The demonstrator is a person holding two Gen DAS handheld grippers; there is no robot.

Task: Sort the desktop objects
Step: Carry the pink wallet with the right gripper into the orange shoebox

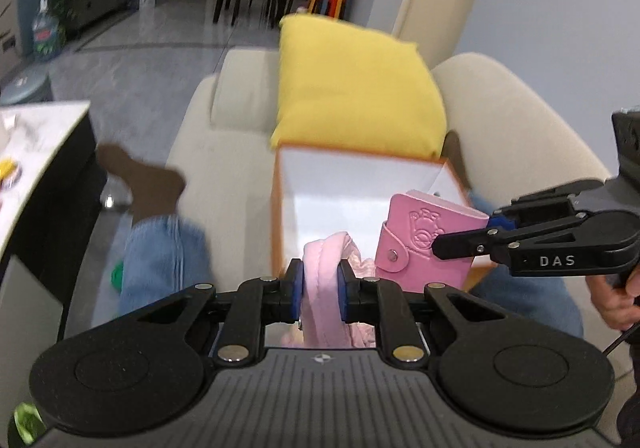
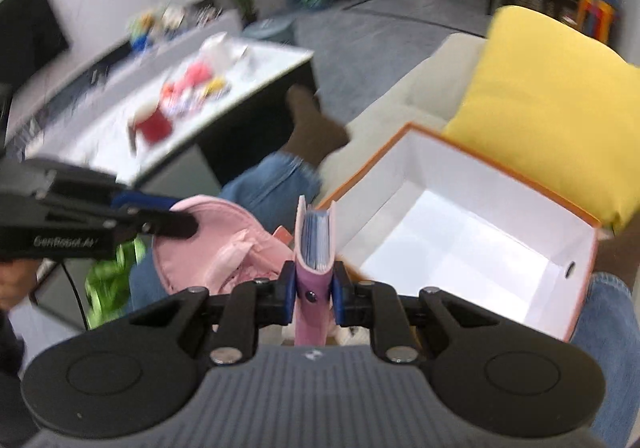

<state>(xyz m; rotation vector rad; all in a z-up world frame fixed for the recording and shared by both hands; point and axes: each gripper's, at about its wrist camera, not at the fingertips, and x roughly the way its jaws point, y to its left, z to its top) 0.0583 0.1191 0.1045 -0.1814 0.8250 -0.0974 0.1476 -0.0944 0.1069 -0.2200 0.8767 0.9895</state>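
My left gripper is shut on the strap of a soft pink pouch, which hangs between its blue pads. The pouch also shows at the left of the right wrist view under the left gripper's fingers. My right gripper is shut on a pink snap-button card holder, held edge-up with its blue sleeves showing. That card holder and the right gripper appear at the right of the left wrist view, in front of an open orange box with a white inside.
The box rests on a person's lap in blue jeans on a beige sofa, with a yellow cushion behind it. A white-topped coffee table with several small items stands to the left. A hand holds the right gripper.
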